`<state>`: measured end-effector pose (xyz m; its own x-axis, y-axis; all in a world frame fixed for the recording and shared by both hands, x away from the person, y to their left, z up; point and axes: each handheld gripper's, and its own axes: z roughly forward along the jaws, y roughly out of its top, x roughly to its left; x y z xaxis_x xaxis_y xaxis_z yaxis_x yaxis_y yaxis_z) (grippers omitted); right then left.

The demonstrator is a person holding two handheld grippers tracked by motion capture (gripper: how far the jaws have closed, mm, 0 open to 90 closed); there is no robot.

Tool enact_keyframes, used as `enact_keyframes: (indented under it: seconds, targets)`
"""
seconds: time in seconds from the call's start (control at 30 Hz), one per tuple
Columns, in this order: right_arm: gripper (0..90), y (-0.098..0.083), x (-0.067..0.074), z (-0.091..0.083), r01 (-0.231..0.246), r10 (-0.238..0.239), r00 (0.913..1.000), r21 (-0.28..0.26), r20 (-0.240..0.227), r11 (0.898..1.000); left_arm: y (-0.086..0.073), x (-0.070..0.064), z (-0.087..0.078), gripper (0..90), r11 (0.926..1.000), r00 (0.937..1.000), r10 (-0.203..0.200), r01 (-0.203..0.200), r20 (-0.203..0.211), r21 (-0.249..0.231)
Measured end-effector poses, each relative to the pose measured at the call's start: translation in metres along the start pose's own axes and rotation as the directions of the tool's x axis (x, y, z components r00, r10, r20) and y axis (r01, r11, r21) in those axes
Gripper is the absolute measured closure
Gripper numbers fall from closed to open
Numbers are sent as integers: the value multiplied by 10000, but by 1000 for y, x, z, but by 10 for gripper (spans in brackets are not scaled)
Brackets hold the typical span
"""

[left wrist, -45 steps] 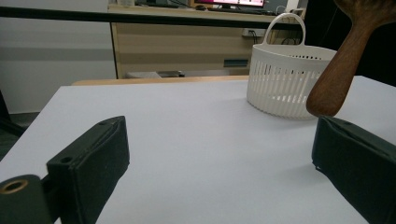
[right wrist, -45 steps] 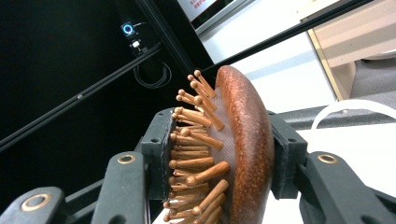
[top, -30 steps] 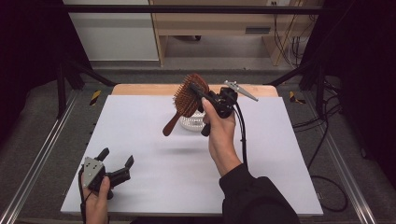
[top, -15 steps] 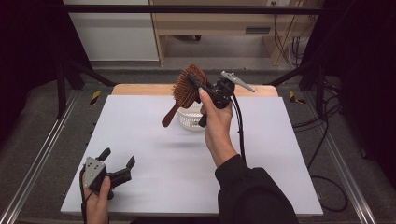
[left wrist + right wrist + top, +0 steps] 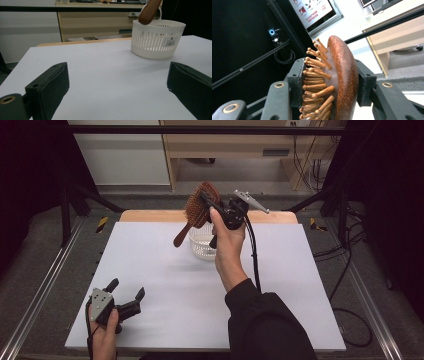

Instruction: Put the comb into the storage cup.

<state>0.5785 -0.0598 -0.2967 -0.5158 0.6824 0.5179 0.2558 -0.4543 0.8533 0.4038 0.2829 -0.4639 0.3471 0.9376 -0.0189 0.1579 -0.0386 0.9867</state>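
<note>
Right gripper (image 5: 209, 206) carried hairbrush up over basket, upper centre of high view.

Right gripper's 2 jaws were clamped on the head of the wooden hairbrush (image 5: 200, 210); in the right gripper view 1 pad pressed the bristle side, the other the smooth back (image 5: 344, 75). Brush hung tilted, handle pointing down-left with its tip above the white slotted basket (image 5: 202, 245), apart from it. Versus the 2 earlier high views, brush and right hand had shifted right and toward frame top, basket now directly below. Likely meant the drop into the basket was next, not yet done. Left gripper (image 5: 126, 295) sat at lower left on the white table (image 5: 300, 285), jaws spread wide, holding nothing, unmoved; basket seen ahead (image 5: 157, 40).
</note>
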Motion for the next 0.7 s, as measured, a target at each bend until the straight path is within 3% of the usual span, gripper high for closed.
enact_keyframes:
  seconds: [0.17,0.7]
  targets:
    - [510,4,2,2,136,-134,9999,-223,94,9997,0,0,0,42,10000,10000,-1,1,38,-6]
    - [511,30,-8,-2,-48,107,9984,-1031,563,9947,0,-1,1,42,10000,9999,-20,20,114,-8]
